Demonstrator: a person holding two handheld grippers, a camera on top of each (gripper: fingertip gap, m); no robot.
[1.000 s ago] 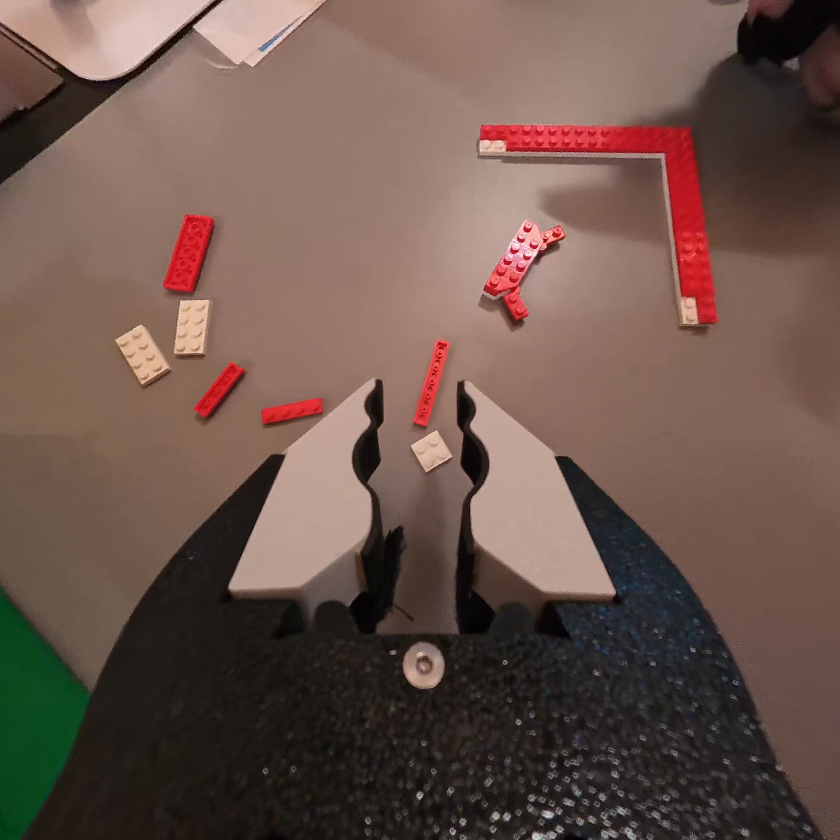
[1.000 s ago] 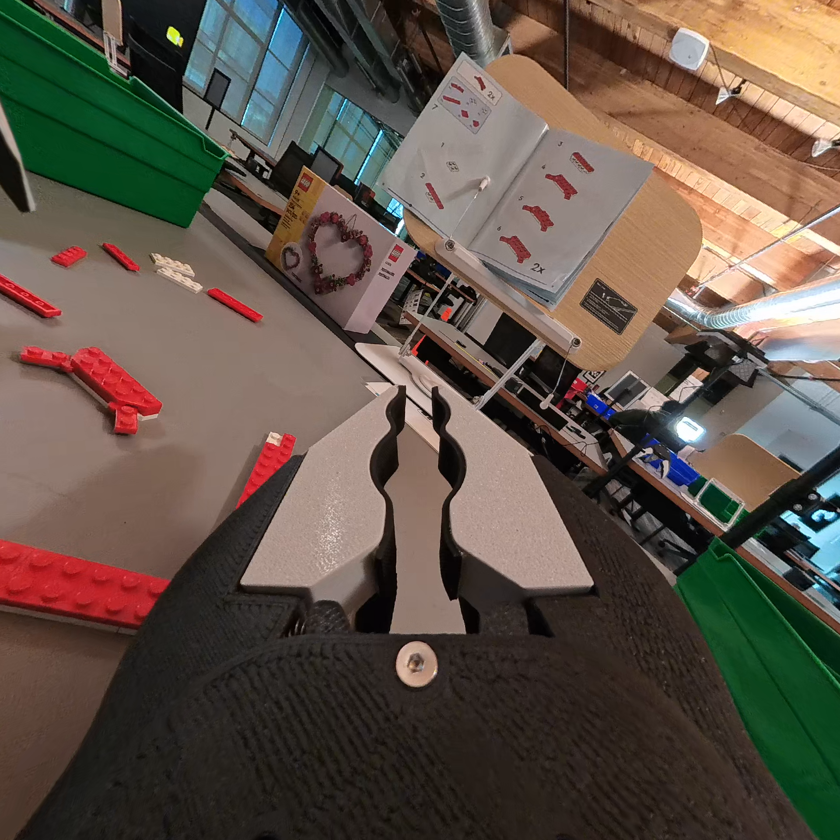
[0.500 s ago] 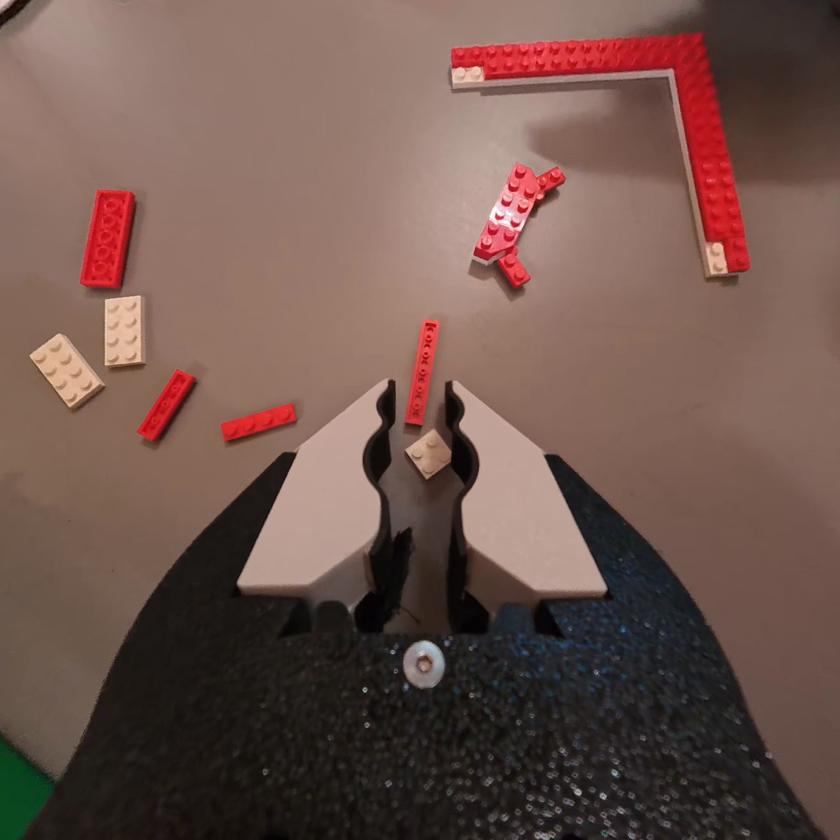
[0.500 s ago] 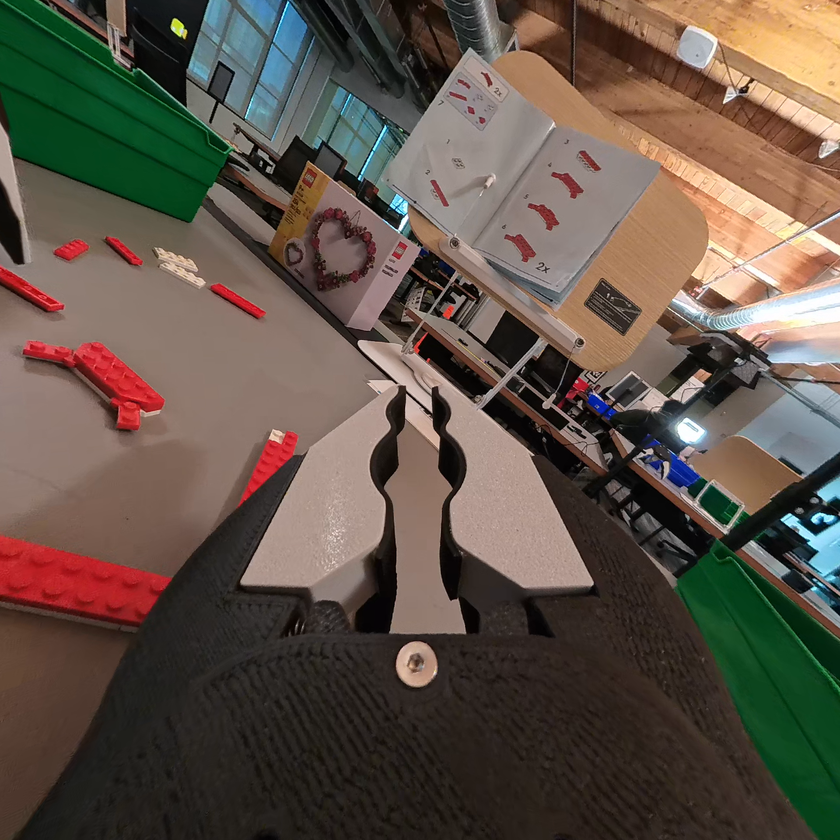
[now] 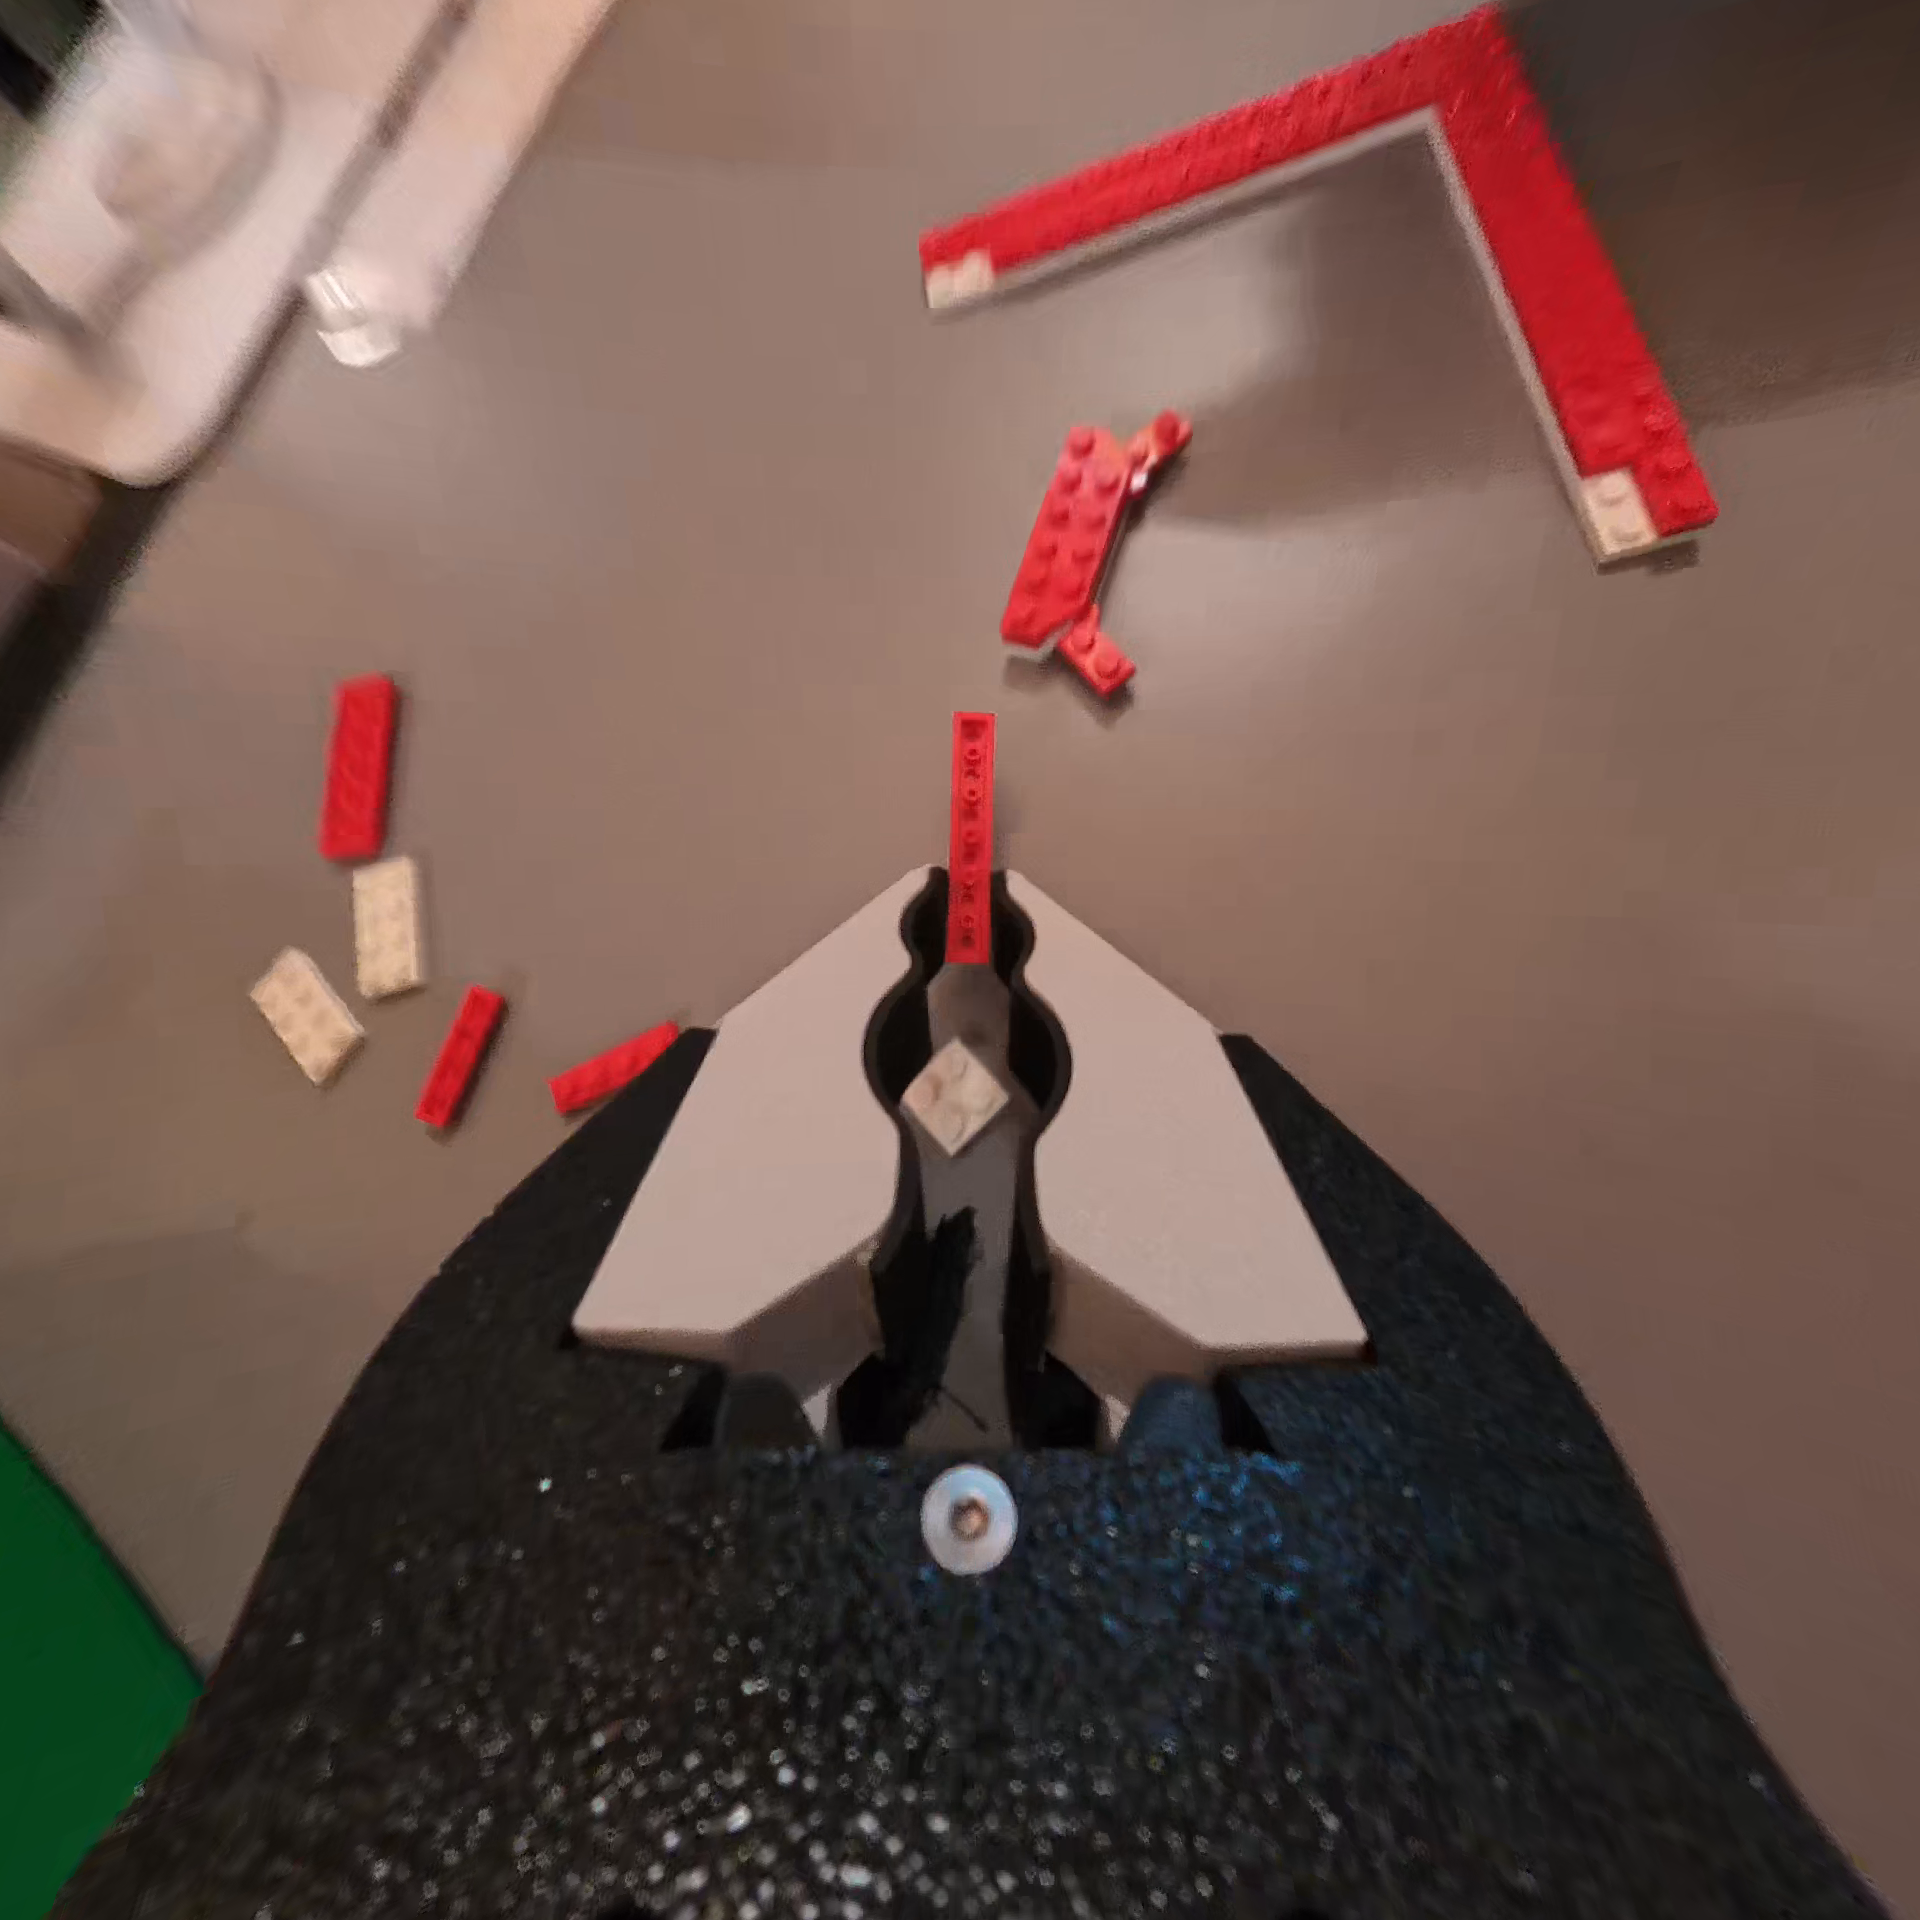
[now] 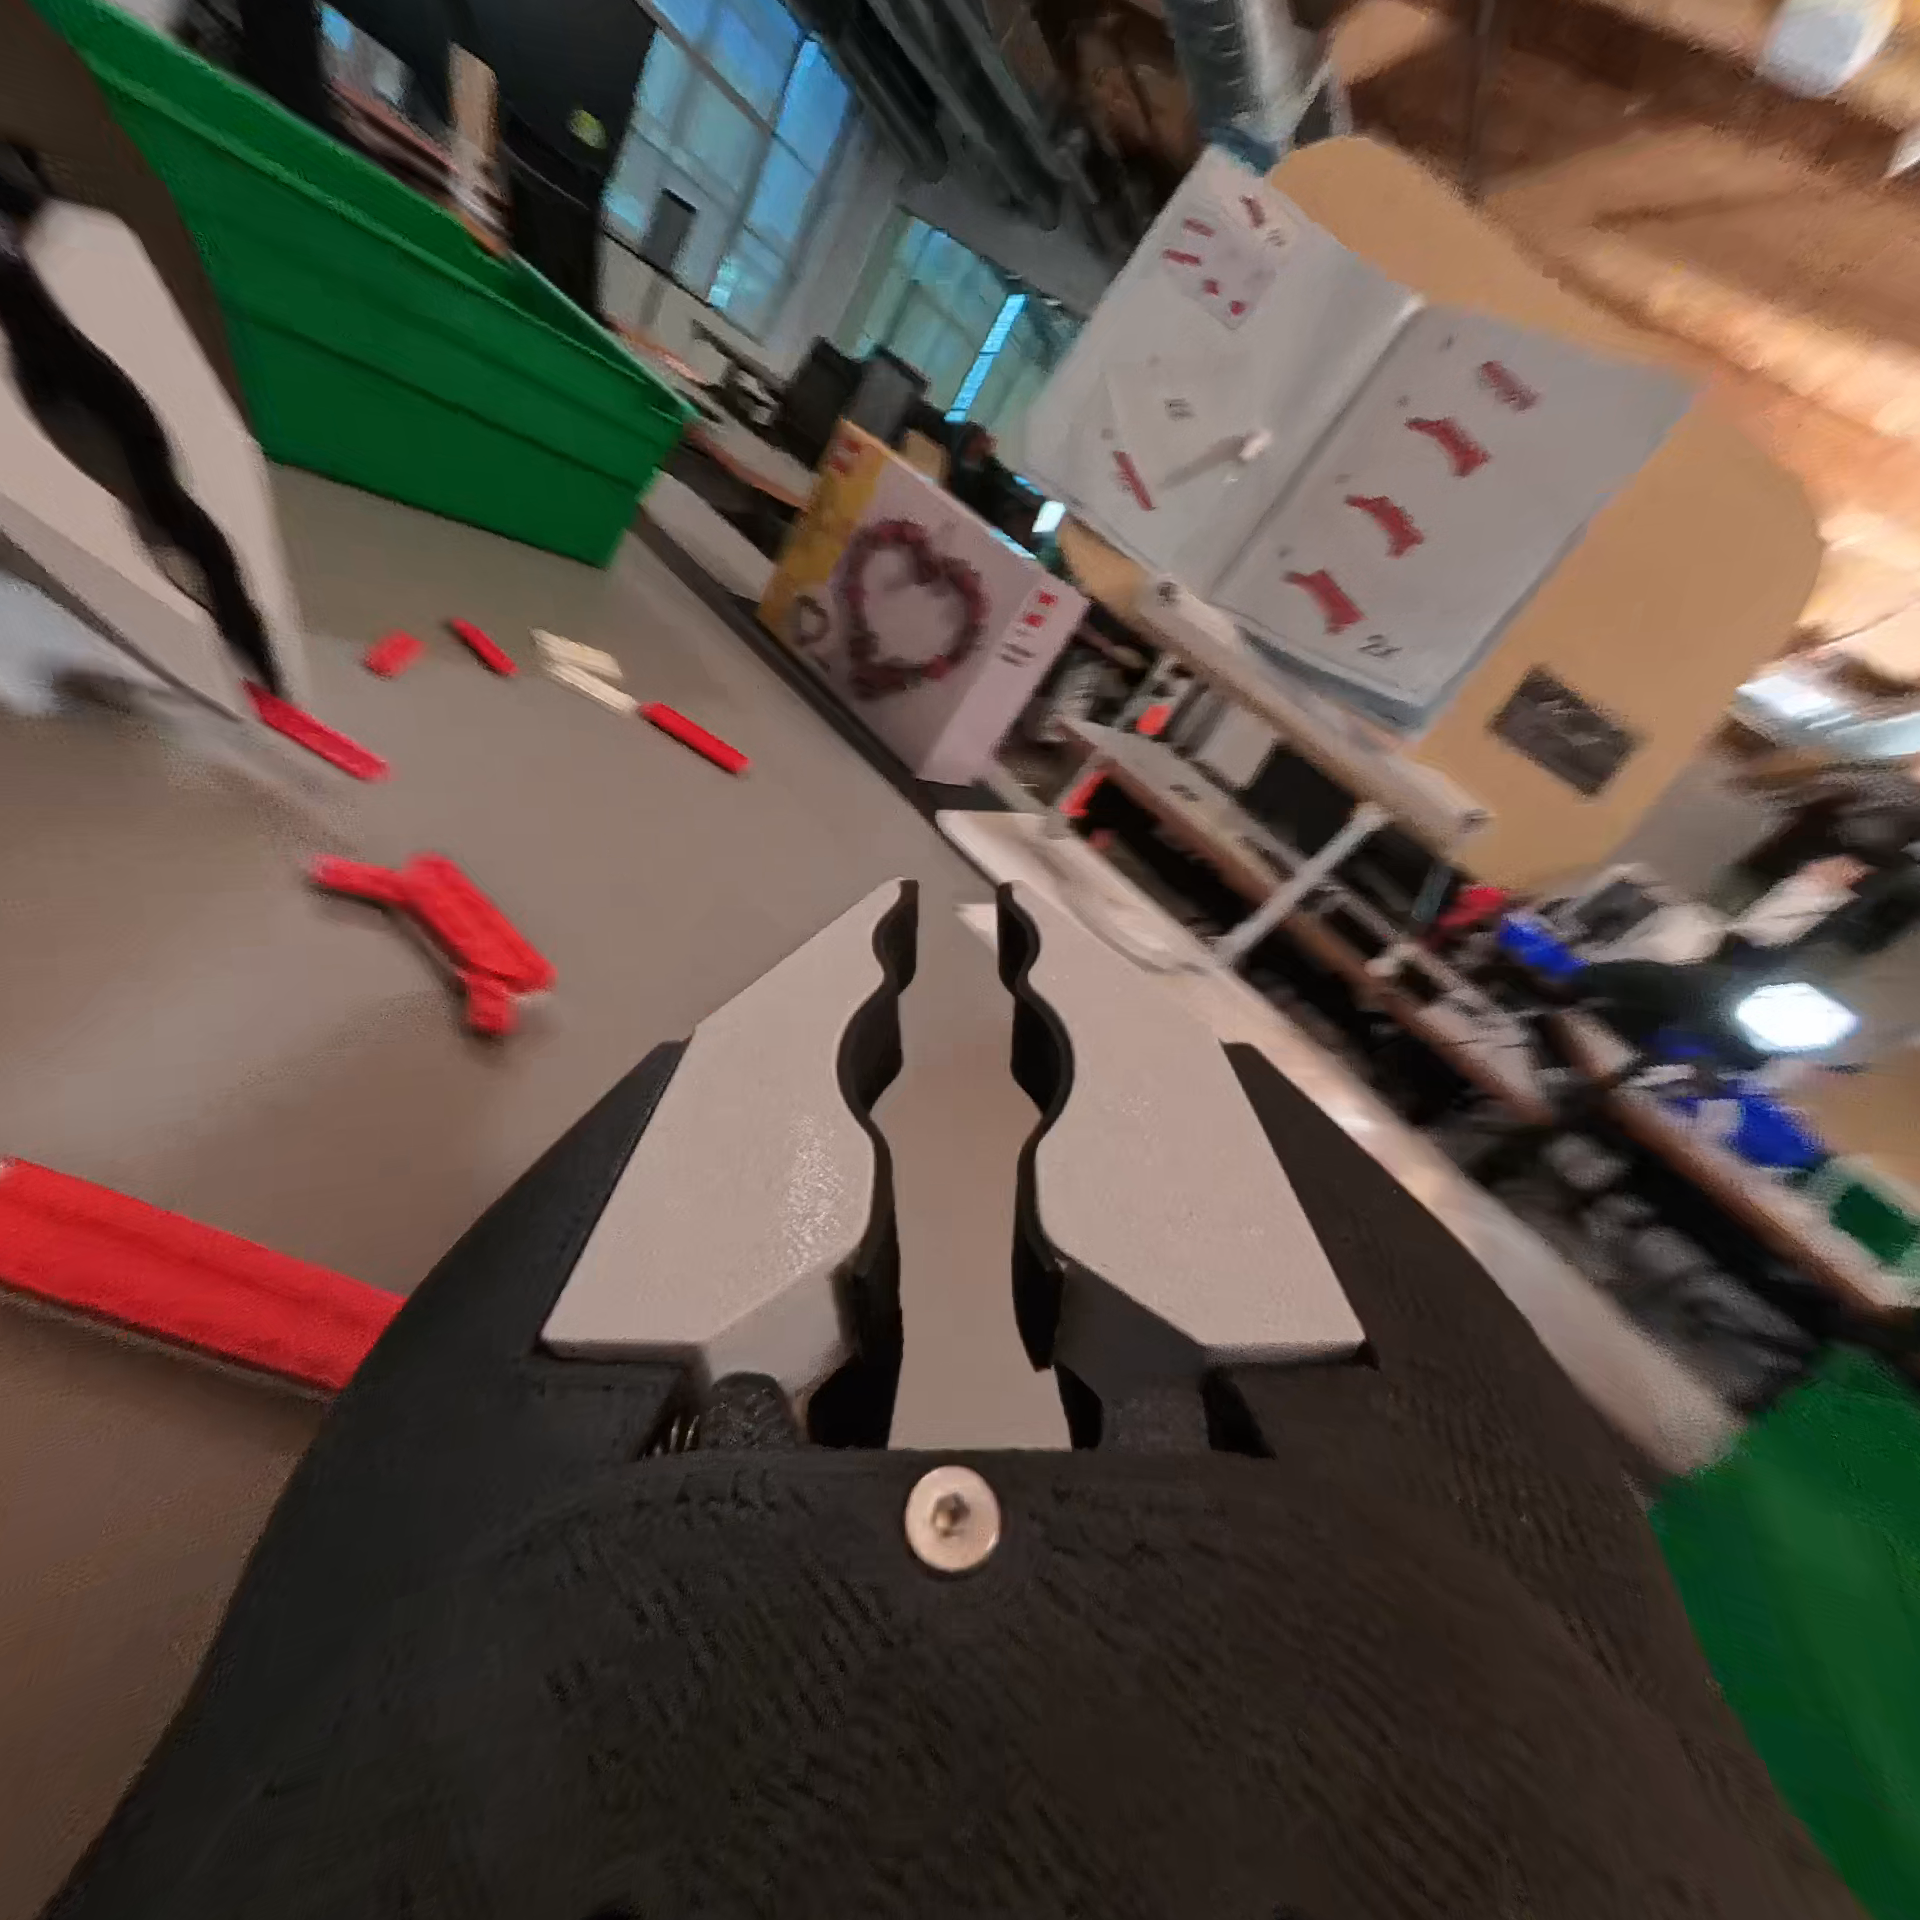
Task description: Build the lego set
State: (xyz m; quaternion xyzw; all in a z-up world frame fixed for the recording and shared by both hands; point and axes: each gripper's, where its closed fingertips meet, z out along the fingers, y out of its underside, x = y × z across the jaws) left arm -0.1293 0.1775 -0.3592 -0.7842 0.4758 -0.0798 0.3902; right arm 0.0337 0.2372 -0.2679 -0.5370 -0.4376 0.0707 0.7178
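My left gripper (image 5: 968,883) points down at the grey table, its jaws closed on the near end of a long thin red plate (image 5: 971,800). A small tan square plate (image 5: 954,1107) lies on the table under the gap between its fingers. The same gripper shows at the left of the right wrist view (image 6: 272,681). A red L-shaped frame (image 5: 1507,208) lies far right, with a small red sub-assembly (image 5: 1075,540) nearer. My right gripper (image 6: 958,894) is slightly open and empty, low over the table beside the frame's red bar (image 6: 177,1278).
Loose pieces lie left: a red plate (image 5: 358,767), two tan plates (image 5: 390,927), two short red plates (image 5: 459,1055). A green bin (image 6: 416,343), the set's box (image 6: 935,644) and an open instruction booklet (image 6: 1351,436) on a stand sit at the far side.
My left gripper moved forward past the tan square plate and closed on the thin red plate, turning in line with it. The right gripper swung a little; both views are blurred.
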